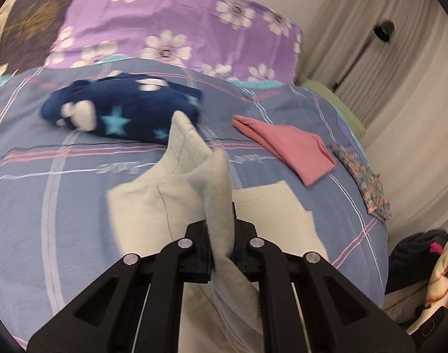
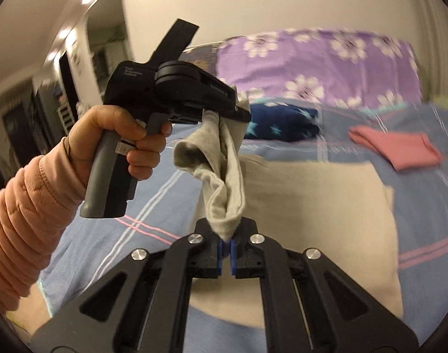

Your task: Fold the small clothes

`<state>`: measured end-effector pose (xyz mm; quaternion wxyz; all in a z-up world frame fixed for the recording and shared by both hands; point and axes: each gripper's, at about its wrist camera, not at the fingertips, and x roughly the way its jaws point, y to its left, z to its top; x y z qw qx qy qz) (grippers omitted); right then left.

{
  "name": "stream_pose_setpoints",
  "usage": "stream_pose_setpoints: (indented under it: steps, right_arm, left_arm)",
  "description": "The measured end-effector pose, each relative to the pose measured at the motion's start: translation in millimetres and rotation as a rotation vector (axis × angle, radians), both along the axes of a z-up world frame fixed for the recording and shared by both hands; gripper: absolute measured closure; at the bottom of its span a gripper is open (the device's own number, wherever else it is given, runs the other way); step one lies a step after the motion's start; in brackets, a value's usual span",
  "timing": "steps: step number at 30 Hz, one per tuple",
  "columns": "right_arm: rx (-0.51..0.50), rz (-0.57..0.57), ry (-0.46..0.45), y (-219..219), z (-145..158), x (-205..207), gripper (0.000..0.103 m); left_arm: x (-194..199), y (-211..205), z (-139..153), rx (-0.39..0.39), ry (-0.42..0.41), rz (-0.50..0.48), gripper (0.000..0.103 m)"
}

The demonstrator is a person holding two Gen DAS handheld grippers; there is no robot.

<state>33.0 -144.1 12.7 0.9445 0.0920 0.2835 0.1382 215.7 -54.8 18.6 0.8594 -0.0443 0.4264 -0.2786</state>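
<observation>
both grippers pinched 1 grey garment (image 2: 227, 176) above the checked bedspread (image 1: 62, 206): the left gripper (image 1: 221, 235) clamped an edge, the right gripper (image 2: 226, 236) a corner. the cloth hung slack between them, its long axis running 6 to 11 o'clock in the right view. judged best: draw both ends apart, taut, before laying flat.

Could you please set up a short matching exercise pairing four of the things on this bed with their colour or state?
Things:
1. fleece blanket
2. pink garment
3. grey garment
4. pillow

Descriptions:
A. purple with white flowers
B. pinched by both grippers, lifted off the bed
C. navy with stars
D. folded, lying flat on the checked sheet

Pairs: 1-C, 2-D, 3-B, 4-A
</observation>
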Motion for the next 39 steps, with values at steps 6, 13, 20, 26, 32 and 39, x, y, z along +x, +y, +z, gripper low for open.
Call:
stream_pose_setpoints:
  steps: [6,13,20,26,32,39]
  right_arm:
    - [0.134,-0.099,0.057,-77,-22,-18,0.100]
    - [0.227,-0.177,0.119,-131,-51,-34,0.100]
    - [0.293,-0.166,0.179,-146,-71,-39,0.100]
    - [0.325,-0.165,0.209,-151,-79,-36,0.100]
    - [0.379,-0.172,0.272,-161,-93,-36,0.096]
    - [0.389,-0.172,0.285,-162,-95,-37,0.095]
  left_arm:
    - [-10,-89,-17,0.076,0.002,-0.100,0.096]
    - [-13,-160,-47,0.197,0.030,-0.162,0.096]
    - [-16,-190,-72,0.292,0.036,-0.185,0.096]
    - [-22,-201,-78,0.323,0.003,-0.198,0.087]
    - [-51,-181,-38,0.274,-0.143,-0.197,0.052]
    - [-121,-102,-16,0.363,-0.318,-0.194,0.037]
